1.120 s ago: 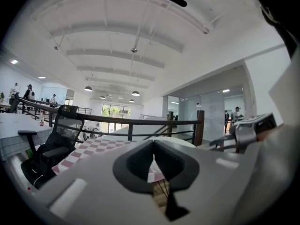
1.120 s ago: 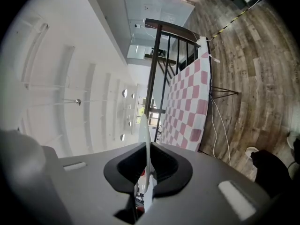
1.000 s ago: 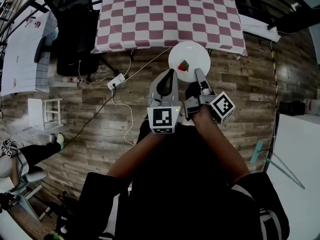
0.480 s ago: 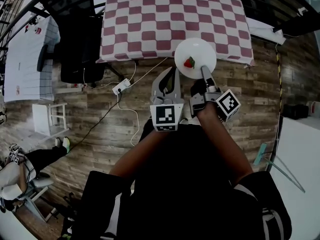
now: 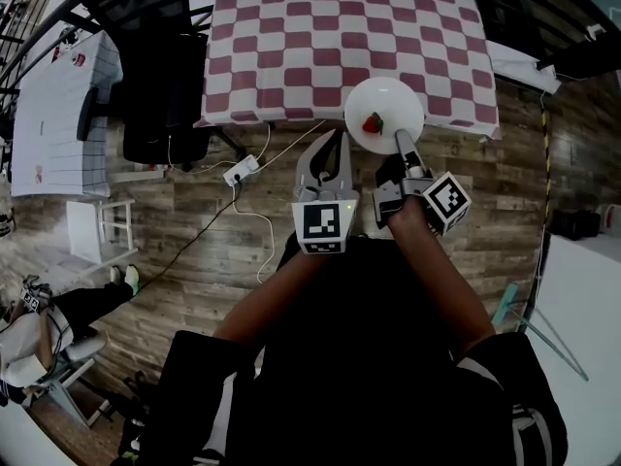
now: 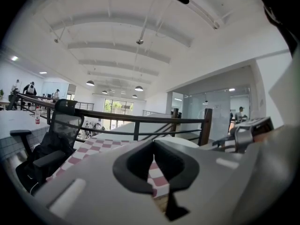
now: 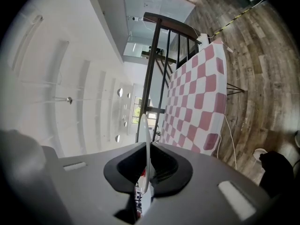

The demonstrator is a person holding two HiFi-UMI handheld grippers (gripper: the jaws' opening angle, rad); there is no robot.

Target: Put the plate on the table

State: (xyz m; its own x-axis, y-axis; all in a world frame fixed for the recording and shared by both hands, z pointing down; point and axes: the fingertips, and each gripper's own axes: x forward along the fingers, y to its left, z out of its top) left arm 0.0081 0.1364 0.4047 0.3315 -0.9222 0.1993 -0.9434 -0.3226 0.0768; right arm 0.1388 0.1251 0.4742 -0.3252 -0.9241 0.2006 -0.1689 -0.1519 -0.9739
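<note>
A white plate (image 5: 385, 115) with a small red and green piece of food (image 5: 372, 123) on it hangs over the near edge of the table with the red-and-white checked cloth (image 5: 291, 47). My right gripper (image 5: 400, 142) is shut on the plate's near rim. In the right gripper view the plate (image 7: 146, 144) shows edge-on between the jaws. My left gripper (image 5: 333, 144) is just left of the plate, level with it, shut and holding nothing. In the left gripper view the checked cloth (image 6: 101, 144) lies ahead.
A black office chair (image 5: 160, 85) stands at the table's left corner. A white power strip (image 5: 239, 170) and its cables lie on the wooden floor below the table edge. There is a white stool (image 5: 97, 229) at the left and a seated person's legs (image 5: 44, 318) at the lower left.
Both grippers and the plate have moved forward to the table. The plate, which was over the floor short of the cloth, now overlaps the cloth's near edge.
</note>
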